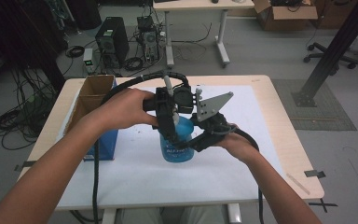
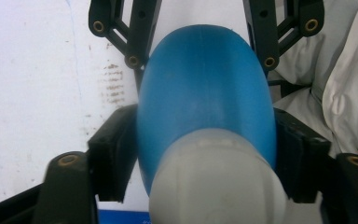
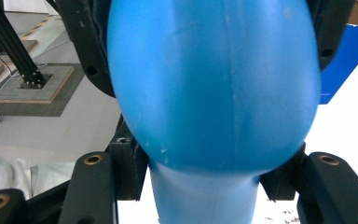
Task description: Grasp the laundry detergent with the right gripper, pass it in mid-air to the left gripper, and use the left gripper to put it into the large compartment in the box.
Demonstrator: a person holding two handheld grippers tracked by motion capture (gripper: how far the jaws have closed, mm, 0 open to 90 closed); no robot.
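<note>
A blue plastic bottle (image 1: 176,142) with a pale cap stands over the white sheet at the middle of the table. My left gripper (image 1: 168,125) comes down on it from the upper left, and in the left gripper view its black pads (image 2: 116,156) sit against both sides of the bottle (image 2: 205,93) just below the whitish cap. My right gripper (image 1: 196,139) reaches in from the right, shut on the bottle. In the right gripper view its pads (image 3: 131,164) squeeze the bottle (image 3: 214,84) where the body narrows.
An open cardboard box with a blue side (image 1: 93,100) stands at the table's left, close to my left forearm. A white sheet (image 1: 144,177) covers most of the tabletop. A computer tower (image 1: 112,39) and cables lie on the floor beyond.
</note>
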